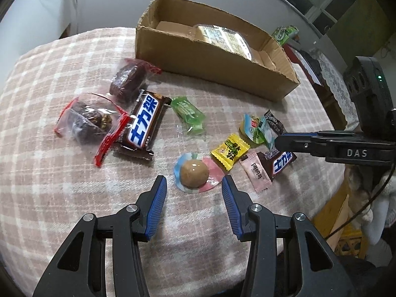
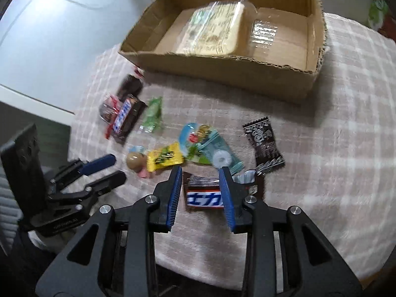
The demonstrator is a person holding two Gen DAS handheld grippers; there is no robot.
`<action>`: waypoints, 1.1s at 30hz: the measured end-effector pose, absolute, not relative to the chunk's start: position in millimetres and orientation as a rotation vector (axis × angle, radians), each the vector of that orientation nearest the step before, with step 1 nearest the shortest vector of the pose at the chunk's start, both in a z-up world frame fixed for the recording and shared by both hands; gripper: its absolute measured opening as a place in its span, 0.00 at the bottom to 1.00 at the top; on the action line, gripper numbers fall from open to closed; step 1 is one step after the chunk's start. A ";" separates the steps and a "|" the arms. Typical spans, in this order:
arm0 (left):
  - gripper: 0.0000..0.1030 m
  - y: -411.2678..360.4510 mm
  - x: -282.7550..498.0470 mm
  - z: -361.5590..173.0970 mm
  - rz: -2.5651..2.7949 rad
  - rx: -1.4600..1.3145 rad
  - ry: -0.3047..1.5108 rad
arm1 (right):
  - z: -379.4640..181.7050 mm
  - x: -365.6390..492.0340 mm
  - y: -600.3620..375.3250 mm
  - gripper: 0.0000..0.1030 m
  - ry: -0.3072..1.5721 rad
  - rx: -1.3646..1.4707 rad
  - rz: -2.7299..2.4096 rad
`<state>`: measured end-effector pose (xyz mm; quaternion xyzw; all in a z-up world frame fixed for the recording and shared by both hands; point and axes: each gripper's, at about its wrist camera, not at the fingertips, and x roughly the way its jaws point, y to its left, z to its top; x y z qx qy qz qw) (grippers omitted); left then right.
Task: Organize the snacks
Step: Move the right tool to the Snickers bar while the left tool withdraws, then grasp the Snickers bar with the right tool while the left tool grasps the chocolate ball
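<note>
Straddling the small Snickers bar [image 2: 204,194], the right gripper [image 2: 201,173] has its jaws part-spread, one on each side of the wrapper; whether the pads press it I can't tell from the blur. The bar lies on the checked cloth of the bench [image 2: 321,136], its long axis running across the gap from pad to pad, so a squeeze would catch it end-on, not across its width. The cardboard box [image 2: 222,74] sits straight ahead beyond the loose sweets, w/ a clear-wrapped pack already inside. The left gripper [image 1: 194,185] hangs spread and empty, w/ the round brown candy [image 1: 193,174] just ahead of its tips and centred btw them. Each gripper is nearest its own target; the right is closer to a pick.
</note>
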<state>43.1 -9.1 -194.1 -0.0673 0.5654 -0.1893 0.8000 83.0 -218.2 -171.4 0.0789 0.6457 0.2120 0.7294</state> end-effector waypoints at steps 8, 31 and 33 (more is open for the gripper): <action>0.42 -16.1 45.0 -199.6 -0.404 -0.138 1.232 | -172.1 69.8 -223.9 0.31 1.482 0.135 0.560; 0.43 -23.6 51.4 -197.5 -0.417 -0.105 1.256 | -180.3 62.8 -214.8 0.57 1.526 0.001 0.685; 0.43 -23.9 54.4 -198.3 -0.408 -0.105 1.258 | -180.3 53.7 -205.5 0.57 1.509 -0.059 0.703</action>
